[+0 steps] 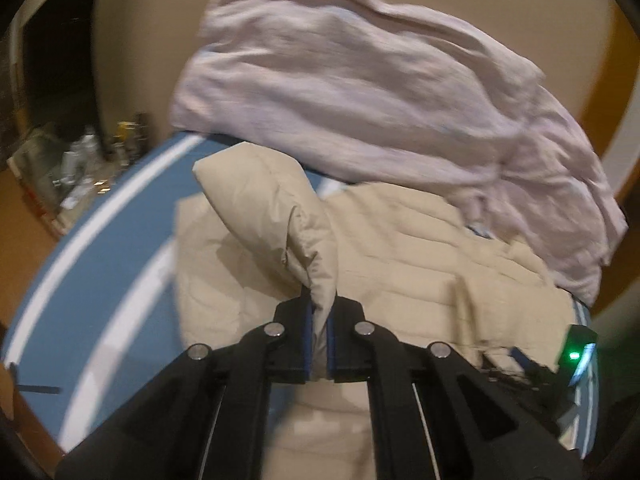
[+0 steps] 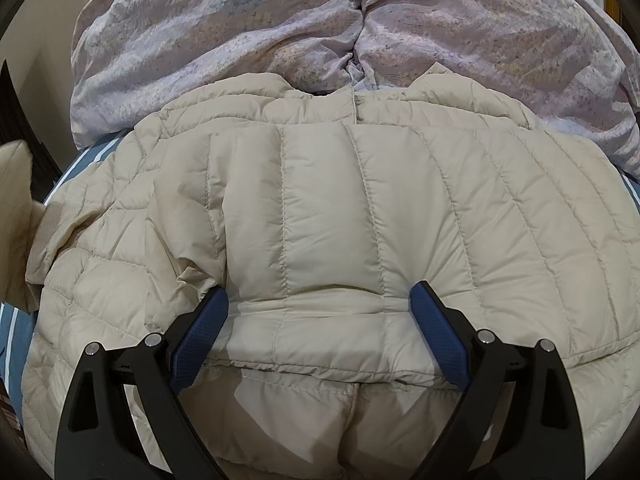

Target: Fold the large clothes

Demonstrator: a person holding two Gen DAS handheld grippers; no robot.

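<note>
left tongs (image 1: 319,320): clamped on sleeve (image 1: 280,208), lower centre; carry it across jacket (image 2: 320,208)
right tongs (image 2: 319,300): wide open, pressing jacket flat; hold there

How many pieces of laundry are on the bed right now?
2: a beige quilted puffer jacket spread in front, and a crumpled lilac patterned cloth behind it. More may lie hidden underneath.

Bed (image 1: 120,240) — covered in blue fabric with white stripes, seen at its left edge in both wrist views. Lying on it: 1 beige quilted puffer jacket (image 2: 328,216), spread wide across the near part; 1 pale lilac printed duvet (image 2: 280,28), bunched in folds at the far end — its near edge touching the jacket's far edge.
</note>
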